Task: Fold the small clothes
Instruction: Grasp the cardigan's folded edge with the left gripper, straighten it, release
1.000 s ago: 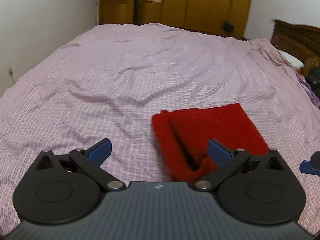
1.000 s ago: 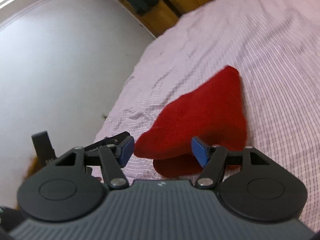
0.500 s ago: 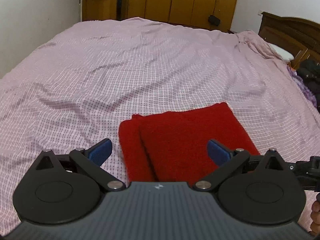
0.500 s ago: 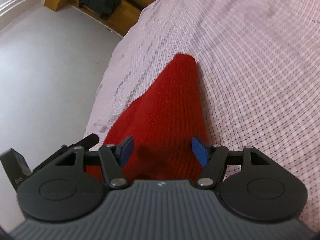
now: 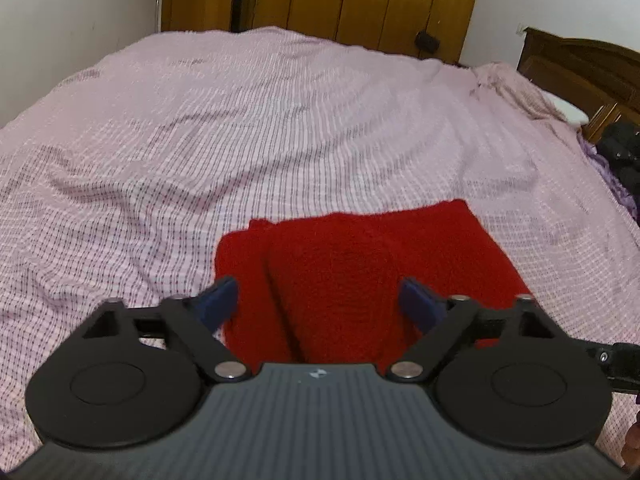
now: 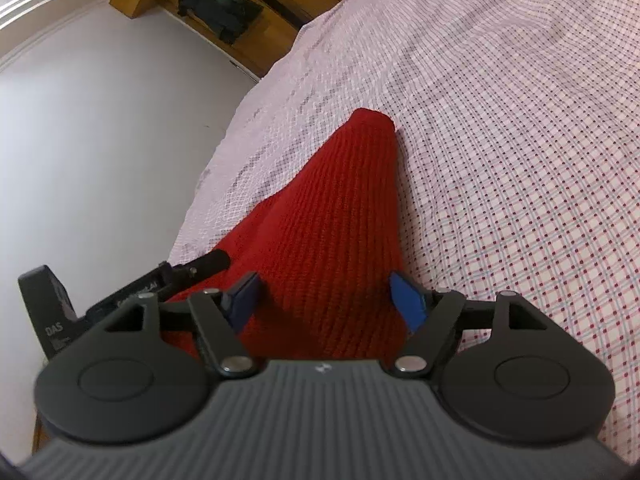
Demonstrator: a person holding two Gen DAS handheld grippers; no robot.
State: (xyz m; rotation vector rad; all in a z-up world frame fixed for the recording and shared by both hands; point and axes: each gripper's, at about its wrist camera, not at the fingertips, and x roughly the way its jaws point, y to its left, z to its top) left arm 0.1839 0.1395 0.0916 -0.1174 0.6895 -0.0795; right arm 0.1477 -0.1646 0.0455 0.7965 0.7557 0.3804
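A folded red knit garment (image 5: 360, 264) lies flat on the pink checked bedsheet (image 5: 280, 128), its layers offset at the left edge. My left gripper (image 5: 320, 300) is open and empty, its blue pads spread over the garment's near edge. In the right wrist view the same garment (image 6: 332, 220) stretches away from the camera. My right gripper (image 6: 326, 304) is open and empty, low over the garment's near end. The garment's nearest edge is hidden behind both gripper bodies.
Wooden wardrobes (image 5: 340, 0) stand beyond the bed's far end. A dark wooden headboard (image 5: 580, 68) and dark items (image 5: 620, 152) are at the right. A white wall (image 6: 100, 120) runs along the bed's left side. The other gripper's body (image 6: 120, 296) shows at the left.
The garment's near part was raised and bunched a second ago; now it lies flat. The left gripper has shifted right and centred over it. The right gripper has come lower and closer.
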